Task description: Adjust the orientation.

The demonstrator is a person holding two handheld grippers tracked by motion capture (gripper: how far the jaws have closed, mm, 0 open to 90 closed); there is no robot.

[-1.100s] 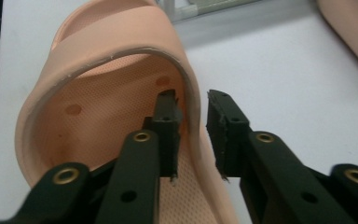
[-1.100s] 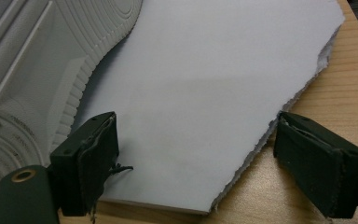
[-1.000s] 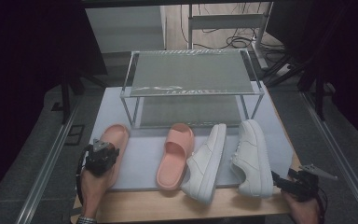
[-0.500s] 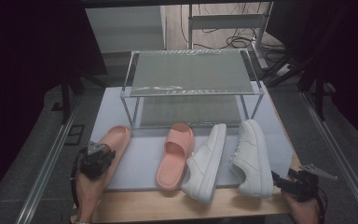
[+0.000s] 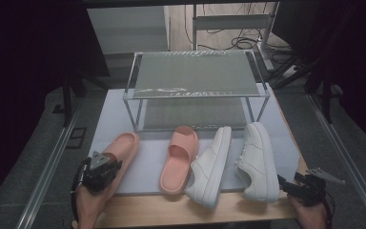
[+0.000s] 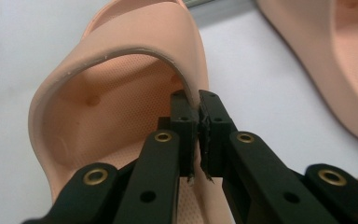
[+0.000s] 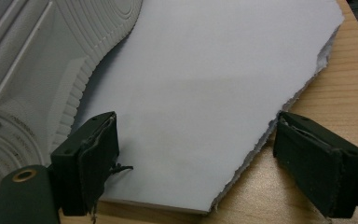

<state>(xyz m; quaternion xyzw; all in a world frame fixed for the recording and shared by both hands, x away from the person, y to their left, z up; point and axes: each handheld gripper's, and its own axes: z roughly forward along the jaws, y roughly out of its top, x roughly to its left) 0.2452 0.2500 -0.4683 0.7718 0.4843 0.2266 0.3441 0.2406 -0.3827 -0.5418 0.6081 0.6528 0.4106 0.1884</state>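
A pink slide sandal [image 5: 122, 151] lies at about eight o'clock on the pale grey mat [image 5: 147, 162] in the high view, toe pointing up and away toward a two-tier wire shoe rack [image 5: 196, 86] at twelve o'clock. The left gripper [image 6: 198, 100] is clamped on this sandal: in the left gripper view its two black jaws are pressed together with the thin edge of the sandal's arched strap pinched between them. That hold on the strap's rim, rather than on the thick sole, gives the narrow jaws something slim enough to bite, probably so the shoe can be lifted and carried toward the rack.

In the high view the left gripper [image 5: 99, 169] sits over the sandal's heel end, with the person's forearm coming in from six o'clock.

The matching pink sandal [image 5: 178, 155] lies near the mat's centre, apart from the held one. To its right, toward four o'clock, a white sneaker [image 5: 212, 164] lies on its side, and a second white sneaker [image 5: 257, 160] stands upright just beside it. All four shoes form a rough row in front of the rack, whose shelves are bare.

The right gripper [image 5: 299, 187] waits at five o'clock by the table's near edge. In the right gripper view its jaws stand wide apart with nothing between them, over the torn edge of the mat and the wooden tabletop [image 7: 335, 93].
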